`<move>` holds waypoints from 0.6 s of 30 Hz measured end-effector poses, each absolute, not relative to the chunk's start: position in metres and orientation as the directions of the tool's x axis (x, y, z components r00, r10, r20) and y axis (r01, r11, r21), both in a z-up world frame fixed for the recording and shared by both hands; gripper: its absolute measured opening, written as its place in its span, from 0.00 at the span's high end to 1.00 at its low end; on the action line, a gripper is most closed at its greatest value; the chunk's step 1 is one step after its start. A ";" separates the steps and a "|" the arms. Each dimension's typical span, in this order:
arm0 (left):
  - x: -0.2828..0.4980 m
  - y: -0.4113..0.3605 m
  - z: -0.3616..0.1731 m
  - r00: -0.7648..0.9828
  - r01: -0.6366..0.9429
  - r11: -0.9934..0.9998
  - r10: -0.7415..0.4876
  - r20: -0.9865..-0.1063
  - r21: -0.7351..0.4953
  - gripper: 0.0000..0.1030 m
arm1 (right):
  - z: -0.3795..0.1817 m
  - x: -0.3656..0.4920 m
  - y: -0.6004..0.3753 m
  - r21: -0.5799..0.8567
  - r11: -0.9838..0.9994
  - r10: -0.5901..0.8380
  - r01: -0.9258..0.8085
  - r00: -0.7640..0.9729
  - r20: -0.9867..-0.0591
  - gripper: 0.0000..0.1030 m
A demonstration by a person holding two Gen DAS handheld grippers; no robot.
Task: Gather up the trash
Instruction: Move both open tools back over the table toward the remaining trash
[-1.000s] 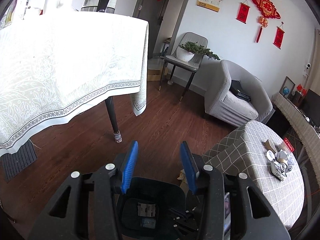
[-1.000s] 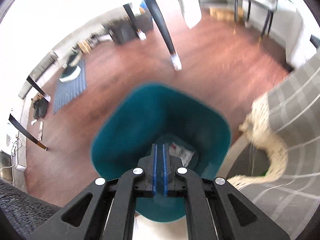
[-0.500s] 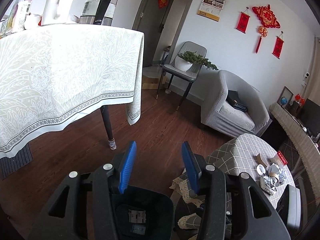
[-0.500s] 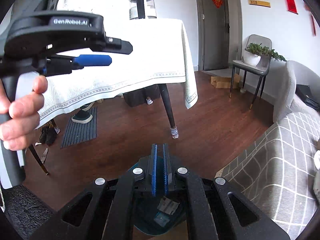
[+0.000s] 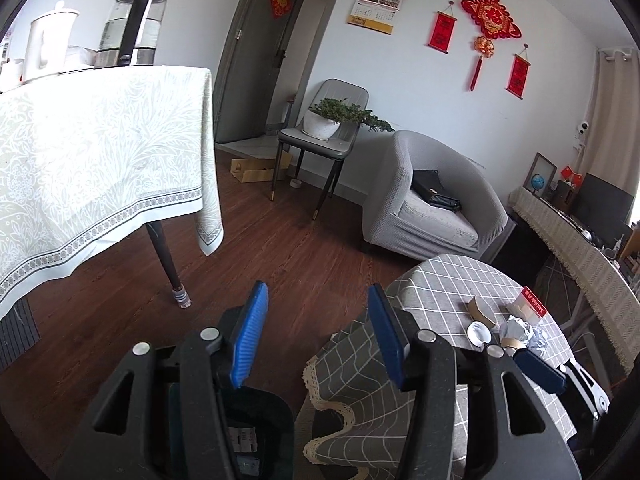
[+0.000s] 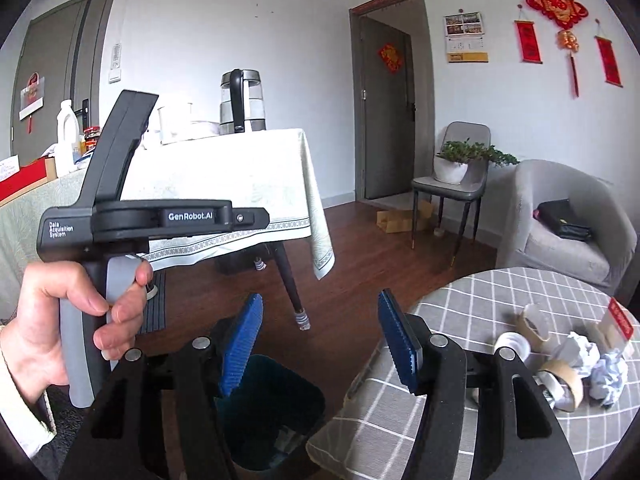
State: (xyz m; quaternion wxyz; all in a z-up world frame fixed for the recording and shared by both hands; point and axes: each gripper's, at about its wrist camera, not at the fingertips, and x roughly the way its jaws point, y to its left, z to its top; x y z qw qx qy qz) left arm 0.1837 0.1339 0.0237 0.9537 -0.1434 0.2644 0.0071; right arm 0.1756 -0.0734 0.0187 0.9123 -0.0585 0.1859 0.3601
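So both grippers are up in the air holding nothing right now: the left gripper (image 5: pixel 316 332) has its blue pads spread wide, and the right gripper (image 6: pixel 320 340) is spread just as wide. The trash is all bunched near the far right edge of the round checked table (image 6: pixel 460 308): a couple of crumpled paper balls (image 6: pixel 608 372), a brown tape roll (image 6: pixel 562 378), a torn cardboard ring (image 6: pixel 532 322), a small white cap (image 6: pixel 512 346), and a clear packet with a red label (image 6: pixel 618 320) right at the table's edge. The teal bin (image 6: pixel 276 400) sits on the floor just off the table's left edge, below both grippers, with a few scraps already at the bottom. Handling-wise I'd guess everything is super light. The paper balls are soft and will squash, so pinching straight across the middle should be fine, no real long axis to worry about. The tape roll looks stiffer and is lying tilted against the other bits, so I'd go for one wall of the ring, not the whole width. The packet seems slick and flat, with its long side running along the table edge, so that one might slip. The pieces touch each other, so a grab could drag a neighbour along.
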 end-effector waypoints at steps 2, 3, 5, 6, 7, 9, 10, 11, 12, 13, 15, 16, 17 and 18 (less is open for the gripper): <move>0.191 0.116 0.022 0.855 -0.063 0.964 -0.081 -0.512 -0.258 0.47 | 0.024 0.177 -0.093 0.033 0.758 0.615 -0.651 0.696 -0.371 0.41; 0.194 0.107 0.021 0.852 -0.048 0.966 -0.093 -0.515 -0.253 0.47 | 0.028 0.179 -0.104 0.037 0.771 0.603 -0.636 0.710 -0.364 0.41; 0.200 0.088 0.018 0.844 -0.017 0.968 -0.119 -0.523 -0.249 0.44 | 0.032 0.180 -0.126 0.044 0.796 0.578 -0.604 0.736 -0.354 0.41; 0.203 0.078 0.017 0.838 0.000 0.969 -0.135 -0.529 -0.247 0.41 | 0.033 0.181 -0.137 0.047 0.807 0.565 -0.589 0.746 -0.351 0.41; 0.206 0.070 0.014 0.832 0.017 0.970 -0.149 -0.535 -0.242 0.40 | 0.035 0.183 -0.148 0.050 0.820 0.550 -0.570 0.760 -0.347 0.41; 0.210 0.051 0.011 0.820 0.054 0.974 -0.169 -0.547 -0.220 0.37 | 0.037 0.187 -0.169 0.055 0.841 0.522 -0.538 0.780 -0.345 0.41; 0.213 0.041 0.008 0.811 0.077 0.976 -0.181 -0.556 -0.205 0.35 | 0.038 0.188 -0.179 0.058 0.852 0.506 -0.520 0.790 -0.346 0.41; 0.214 0.033 0.004 0.802 0.102 0.976 -0.195 -0.565 -0.192 0.32 | 0.038 0.190 -0.189 0.063 0.862 0.491 -0.503 0.799 -0.348 0.41; 0.216 0.024 0.000 0.792 0.125 0.976 -0.207 -0.574 -0.180 0.31 | 0.037 0.191 -0.198 0.071 0.870 0.480 -0.488 0.804 -0.351 0.41; 0.217 0.015 -0.003 0.780 0.150 0.974 -0.222 -0.585 -0.170 0.29 | 0.036 0.192 -0.207 0.080 0.878 0.468 -0.472 0.809 -0.355 0.41; 0.221 0.000 -0.011 0.742 0.201 0.960 -0.278 -0.610 -0.192 0.25 | 0.035 0.194 -0.221 0.096 0.889 0.450 -0.448 0.816 -0.363 0.41; 0.223 -0.006 -0.015 0.722 0.224 0.952 -0.306 -0.620 -0.210 0.25 | 0.034 0.194 -0.228 0.103 0.894 0.442 -0.436 0.818 -0.368 0.41; 0.225 -0.013 -0.018 0.709 0.237 0.948 -0.318 -0.629 -0.212 0.24 | 0.032 0.195 -0.233 0.109 0.899 0.433 -0.424 0.820 -0.374 0.41; 0.227 -0.020 -0.021 0.700 0.248 0.947 -0.320 -0.639 -0.202 0.22 | 0.031 0.195 -0.238 0.118 0.902 0.427 -0.415 0.820 -0.380 0.41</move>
